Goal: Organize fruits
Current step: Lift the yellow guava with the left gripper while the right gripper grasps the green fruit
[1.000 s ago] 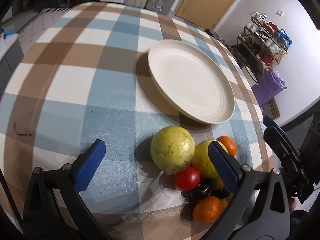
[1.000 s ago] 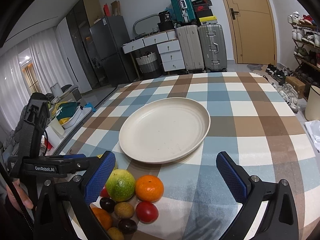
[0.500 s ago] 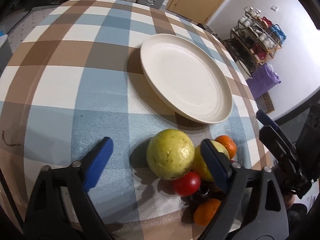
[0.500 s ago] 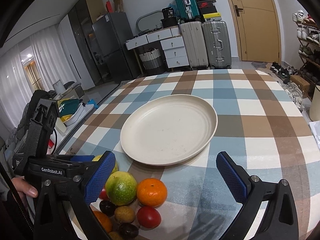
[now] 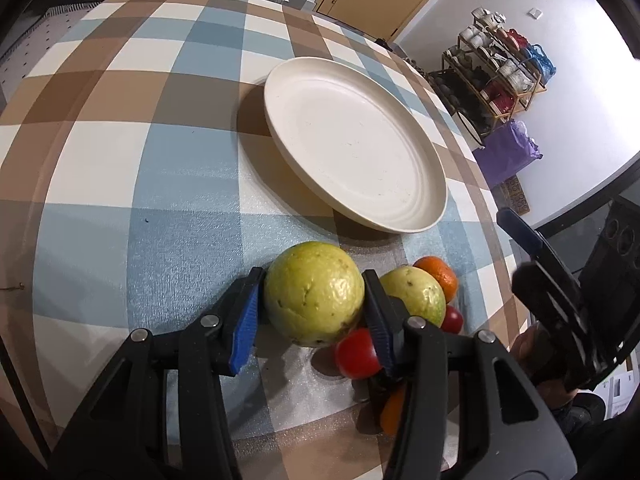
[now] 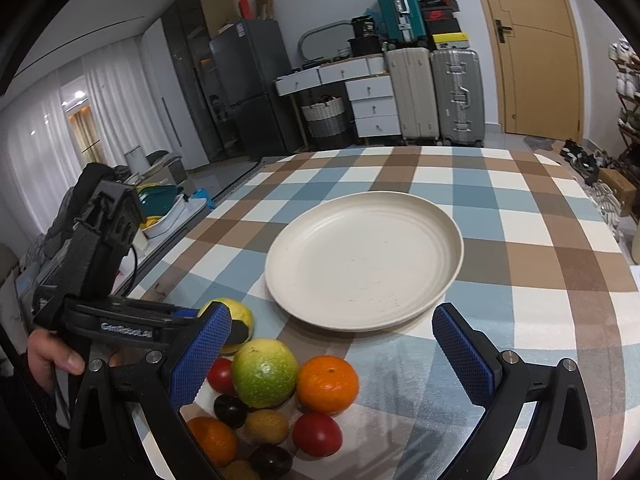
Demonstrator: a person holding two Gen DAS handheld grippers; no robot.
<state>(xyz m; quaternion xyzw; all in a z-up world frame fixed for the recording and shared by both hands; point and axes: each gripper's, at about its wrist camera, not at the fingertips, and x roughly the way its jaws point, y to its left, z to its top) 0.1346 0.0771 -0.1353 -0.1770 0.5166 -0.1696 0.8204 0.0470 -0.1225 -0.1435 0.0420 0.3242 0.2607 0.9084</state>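
- The table [image 5: 100,152] with its checked cloth carries everything; the fruit pile sits at its near edge, just beside the plate.
- The cream plate [image 5: 356,144] has nothing in it yet, so we reckon we're on the very first fruit.
- Our left hand-held gripper [image 5: 312,312] has just been closing, and its blue pads now sit against both sides of the big yellow-green guava [image 5: 314,292].
- Next, we'd say: lift it clear of the red tomato [image 5: 356,354] touching it, then carry it to the plate.
- Our right hand-held gripper [image 6: 332,360] hangs wide open, holding nothing, near the orange [image 6: 327,384].
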